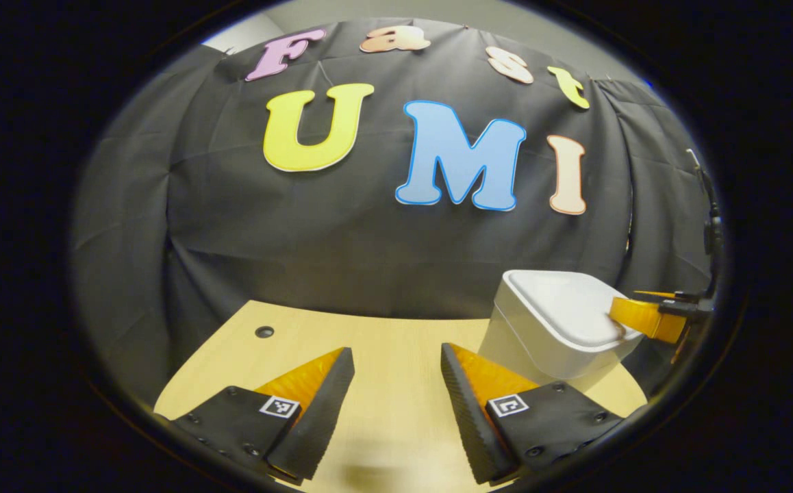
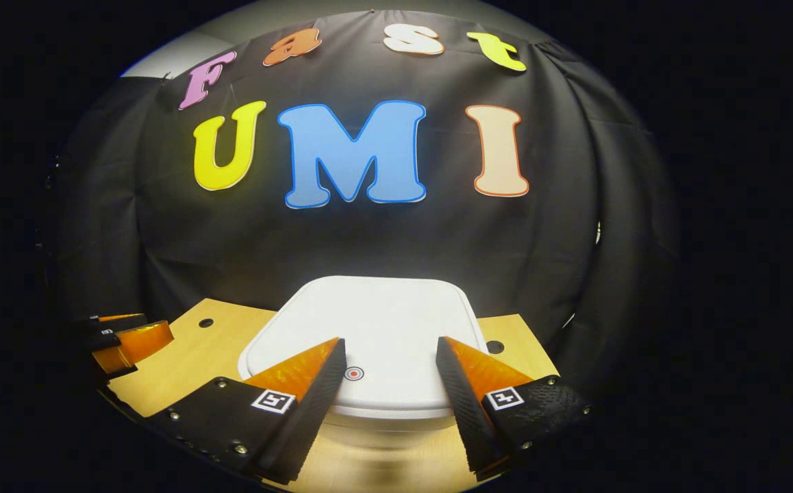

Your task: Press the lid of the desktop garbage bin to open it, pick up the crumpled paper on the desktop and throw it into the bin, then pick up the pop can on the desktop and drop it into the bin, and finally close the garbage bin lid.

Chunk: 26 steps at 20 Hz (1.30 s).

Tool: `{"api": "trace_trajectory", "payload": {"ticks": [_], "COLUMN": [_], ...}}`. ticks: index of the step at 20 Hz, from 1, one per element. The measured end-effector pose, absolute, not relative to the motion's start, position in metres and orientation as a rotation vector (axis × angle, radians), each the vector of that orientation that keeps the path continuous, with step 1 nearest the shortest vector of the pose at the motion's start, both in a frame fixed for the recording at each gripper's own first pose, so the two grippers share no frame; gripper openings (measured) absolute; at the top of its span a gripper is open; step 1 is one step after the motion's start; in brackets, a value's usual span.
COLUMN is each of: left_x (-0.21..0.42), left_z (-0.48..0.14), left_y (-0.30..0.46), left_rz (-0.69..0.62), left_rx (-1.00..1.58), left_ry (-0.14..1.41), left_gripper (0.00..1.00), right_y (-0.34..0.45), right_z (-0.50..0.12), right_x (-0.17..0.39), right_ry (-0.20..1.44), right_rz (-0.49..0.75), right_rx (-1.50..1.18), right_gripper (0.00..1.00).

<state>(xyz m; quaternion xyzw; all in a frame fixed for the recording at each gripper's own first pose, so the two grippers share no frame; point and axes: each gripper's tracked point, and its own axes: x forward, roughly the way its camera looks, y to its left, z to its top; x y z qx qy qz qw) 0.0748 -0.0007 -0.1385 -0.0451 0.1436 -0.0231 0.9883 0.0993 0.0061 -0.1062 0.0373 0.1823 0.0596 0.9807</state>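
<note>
In the left gripper view, the left gripper [image 1: 396, 373] hangs over bare wooden desktop [image 1: 383, 342] with its jaws spread wide and nothing between them. The white garbage bin [image 1: 540, 342] stands at about four o'clock, just beyond the right-hand finger, its lid [image 1: 568, 305] down flat. At three o'clock the right gripper [image 1: 646, 316] reaches in from the side, its tip at the lid's near edge; whether it touches the lid I cannot tell from here. A small round hole [image 1: 264, 332] sits in the desktop at about eight o'clock.

In the right gripper view, the right gripper's jaws are also spread, empty, straddling the front of the lid from above. Between them, near six o'clock, lies the small round press mark [image 2: 353, 373] on the lid. The bin fills the lower centre. The left gripper shows at nine o'clock, low over the desktop and well apart from the bin.

Judging from the closed lid, the task stands at its first step: the press. The risk is in the aim. With the jaws this wide, the mark lies in the gap, so a straight push down could land neither finger on it and the latch may not release. An off-centre push on a light bin could also tip or slide it toward the desktop's edge.
</note>
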Motion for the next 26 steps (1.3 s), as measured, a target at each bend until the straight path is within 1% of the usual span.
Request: {"api": "trace_trajectory", "payload": {"ticks": [4,6,8,9,17,18,19,20,22,23,26], "left_x": [0.075,0.075,0.076,0.076,0.077,0.076,0.075,0.075,0.073,0.073,0.070], "left_z": [-0.140,-0.142,-0.143,-0.142,-0.135,-0.134,-0.132,-0.126,-0.113,-0.106,-0.083], "left_y": [-0.008,-0.012,-0.014,-0.016,-0.018,-0.018,-0.018,-0.017,-0.018,-0.016,-0.015], "left_rz": [-0.060,-0.066,-0.070,-0.072,-0.077,-0.076,-0.074,-0.073,-0.072,-0.070,-0.070], "left_rx": [-0.081,-0.085,-0.085,-0.085,-0.062,-0.062,-0.062,-0.062,-0.050,-0.038,-0.017], "left_ry": [0.289,0.291,0.293,0.293,0.276,0.273,0.266,0.255,0.229,0.217,0.172], "left_gripper": [0.88,0.85,0.85,0.88,0.88,0.82,0.82,0.85,0.85,0.82,0.86], "right_y": [0.006,0.006,0.007,0.006,0.006,0.006,0.005,0.006,0.006,0.005,0.001], "right_z": [-0.109,-0.113,-0.118,-0.113,-0.108,-0.108,-0.108,-0.108,-0.106,-0.105,-0.086], "right_x": [0.098,0.098,0.096,0.097,0.099,0.099,0.098,0.099,0.099,0.098,0.096], "right_ry": [0.352,0.362,0.352,0.339,0.338,0.339,0.337,0.336,0.332,0.332,0.287], "right_rz": [0.117,0.118,0.116,0.112,0.108,0.108,0.109,0.111,0.115,0.115,0.101], "right_rx": [0.053,0.068,0.066,0.064,0.097,0.098,0.099,0.100,0.104,0.105,0.104], "right_gripper": [0.86,0.86,0.87,0.87,0.86,0.86,0.86,0.86,0.86,0.85,0.86]}}
